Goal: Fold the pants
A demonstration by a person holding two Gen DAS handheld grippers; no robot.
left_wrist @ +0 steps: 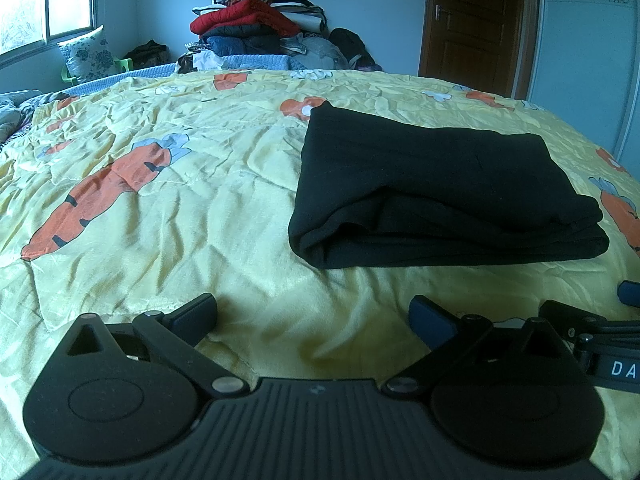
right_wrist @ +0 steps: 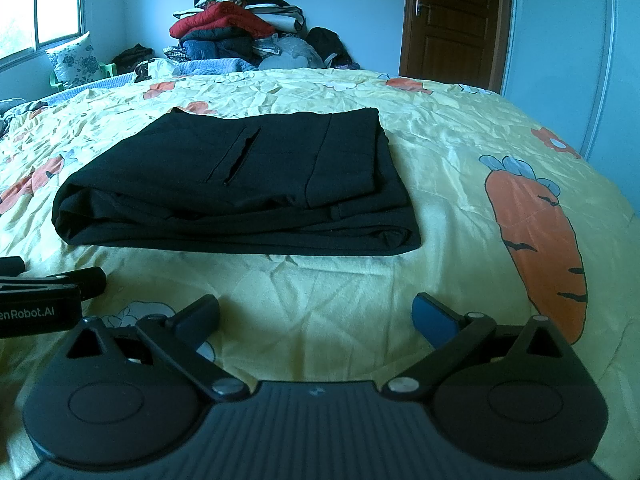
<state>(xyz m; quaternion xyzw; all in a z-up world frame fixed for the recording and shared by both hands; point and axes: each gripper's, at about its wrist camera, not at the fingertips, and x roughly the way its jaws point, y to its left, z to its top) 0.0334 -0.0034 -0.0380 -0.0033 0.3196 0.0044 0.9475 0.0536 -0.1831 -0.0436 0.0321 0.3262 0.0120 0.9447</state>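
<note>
Black pants [left_wrist: 432,184] lie folded in a flat stack on the yellow carrot-print bedspread [left_wrist: 200,184]. In the right wrist view the pants [right_wrist: 248,184] lie ahead and to the left, a pocket slit on top. My left gripper [left_wrist: 314,316] is open and empty, low over the bedspread, just short of the pants' near edge. My right gripper [right_wrist: 316,316] is open and empty, also just short of the pants. Each gripper shows at the edge of the other's view: the right gripper [left_wrist: 592,320] and the left gripper [right_wrist: 52,284].
A tall pile of clothes and quilts [left_wrist: 256,20] stands at the far side of the bed. A brown door [left_wrist: 476,16] is at the back right. A floral pillow [left_wrist: 86,54] sits under the window [left_wrist: 44,0] at the left.
</note>
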